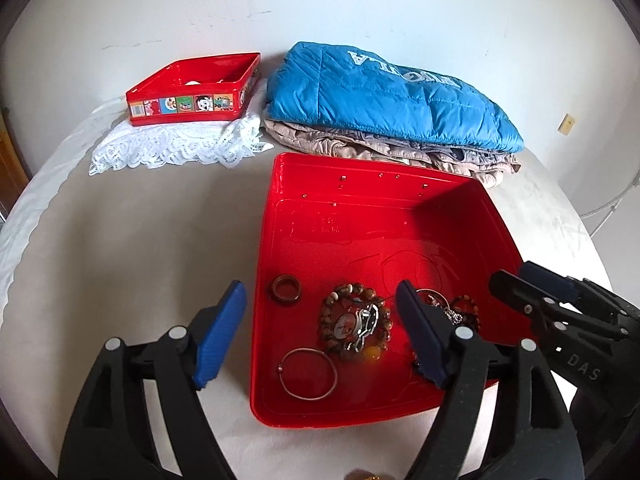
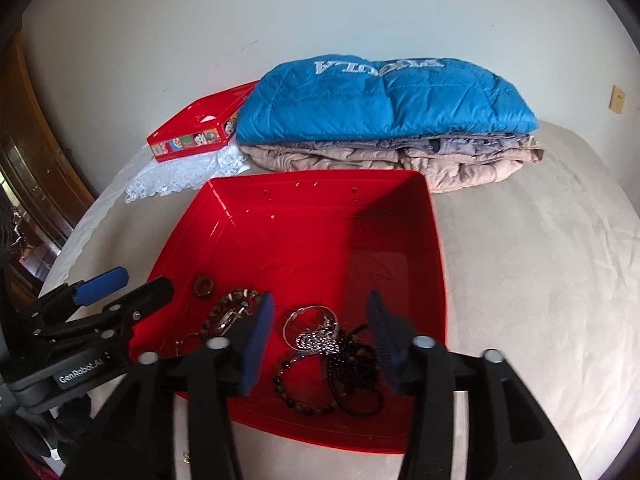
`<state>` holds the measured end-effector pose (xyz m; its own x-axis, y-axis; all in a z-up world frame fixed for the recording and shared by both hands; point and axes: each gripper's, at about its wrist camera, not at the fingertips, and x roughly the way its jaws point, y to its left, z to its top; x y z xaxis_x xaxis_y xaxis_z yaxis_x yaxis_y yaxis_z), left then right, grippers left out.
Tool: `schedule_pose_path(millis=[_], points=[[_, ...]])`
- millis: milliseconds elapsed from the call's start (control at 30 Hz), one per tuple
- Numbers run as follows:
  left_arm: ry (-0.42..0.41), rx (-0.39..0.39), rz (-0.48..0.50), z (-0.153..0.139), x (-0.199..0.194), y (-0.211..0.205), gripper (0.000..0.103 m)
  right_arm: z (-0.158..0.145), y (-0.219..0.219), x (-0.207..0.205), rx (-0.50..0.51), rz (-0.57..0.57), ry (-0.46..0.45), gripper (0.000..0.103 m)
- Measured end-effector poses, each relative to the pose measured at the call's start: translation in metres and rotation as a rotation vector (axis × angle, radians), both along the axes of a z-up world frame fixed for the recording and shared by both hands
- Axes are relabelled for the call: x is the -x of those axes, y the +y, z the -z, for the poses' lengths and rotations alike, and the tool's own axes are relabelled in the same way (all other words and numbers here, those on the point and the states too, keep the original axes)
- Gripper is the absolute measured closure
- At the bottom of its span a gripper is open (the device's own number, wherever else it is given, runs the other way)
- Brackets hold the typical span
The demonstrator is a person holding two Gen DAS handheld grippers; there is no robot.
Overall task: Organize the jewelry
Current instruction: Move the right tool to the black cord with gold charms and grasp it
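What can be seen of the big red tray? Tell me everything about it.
The big red tray is a shallow, square, glossy container that looks like plastic or painted tin, with rounded corners, low sloping walls and faint embossed marks on its floor. It lies flat and open on the beige cloth-covered surface, in front of the folded blue jacket. Its far half is bare; the jewelry sits along the near side: a brown ring, a beaded bracelet with a watch, a thin metal bangle and tangled dark beads.

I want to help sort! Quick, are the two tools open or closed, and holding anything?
Left tool: open, holding nothing, straddling the red tray's left wall.
Right tool: open, holding nothing, over the tangled necklaces.
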<state>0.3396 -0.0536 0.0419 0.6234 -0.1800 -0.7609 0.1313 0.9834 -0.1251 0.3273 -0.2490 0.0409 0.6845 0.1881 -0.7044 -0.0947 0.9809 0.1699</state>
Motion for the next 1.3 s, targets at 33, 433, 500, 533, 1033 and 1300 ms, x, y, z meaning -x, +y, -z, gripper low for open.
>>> schedule_pose_path(millis=[33,433,500,533,1033,1300], points=[[-0.003,0.002,-0.005,-0.001,0.001,0.001,0.023,-0.001,-0.001,0.002,0.000,0.005,-0.006,0.041],[-0.020,-0.003,-0.063,-0.015,0.035,0.024,0.012,-0.019,-0.008,0.040,0.022,0.015,-0.061,0.006],[-0.028,-0.024,-0.057,-0.017,0.048,0.029,0.012,-0.019,-0.005,0.049,0.032,0.010,-0.062,0.004],[-0.031,-0.033,-0.055,-0.017,0.052,0.031,0.011,-0.019,-0.004,0.055,0.041,0.009,-0.061,0.004],[-0.001,-0.017,-0.052,0.008,0.143,0.083,0.008,0.033,0.040,0.136,-0.011,-0.181,0.094,0.005],[0.092,-0.025,-0.063,0.046,0.138,0.089,0.008,0.066,0.053,0.134,-0.067,-0.178,0.209,0.046]])
